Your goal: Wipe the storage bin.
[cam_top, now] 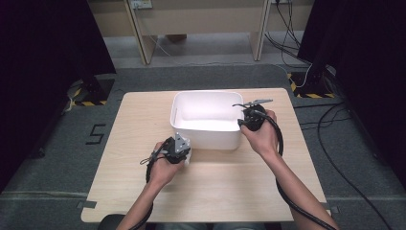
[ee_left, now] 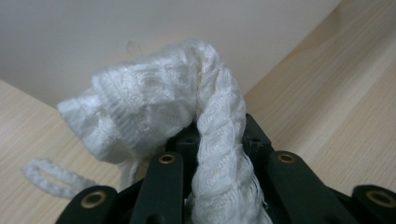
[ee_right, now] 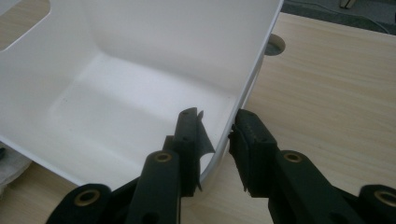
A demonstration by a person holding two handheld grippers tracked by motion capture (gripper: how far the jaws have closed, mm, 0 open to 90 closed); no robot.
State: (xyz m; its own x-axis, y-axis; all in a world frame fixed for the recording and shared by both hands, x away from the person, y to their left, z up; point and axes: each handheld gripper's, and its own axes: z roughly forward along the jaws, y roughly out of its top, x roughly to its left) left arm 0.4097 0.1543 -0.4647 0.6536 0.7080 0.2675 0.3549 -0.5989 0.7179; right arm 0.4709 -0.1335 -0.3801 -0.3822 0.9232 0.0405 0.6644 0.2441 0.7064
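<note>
On the left, the left hand-held gripper (cam_top: 178, 152) hangs low over the worktop (cam_top: 225, 187), just in front of the near wall of the white bin (cam_top: 207, 139), and its jaws are clamped tight on a white knitted cloth (ee_left: 154, 109). In the left gripper view the cloth is twisted into a rope-like strand that runs up between the black jaws and flops over in a bunched fold ahead of them, with a small loop (ee_left: 46, 175) lying on the wood at the lower left. It looks gripped by its middle so that it can be lifted as one bundle, probably over the wall and into the bin just ahead. To the right, the right hand-held gripper (cam_top: 252, 120) straddles the bin's near right corner, one jaw inside the wall and one outside, closed on the thin plastic rim, apparently to steady the light bin while the cloth goes in. The bin's floor looks bare.
</note>
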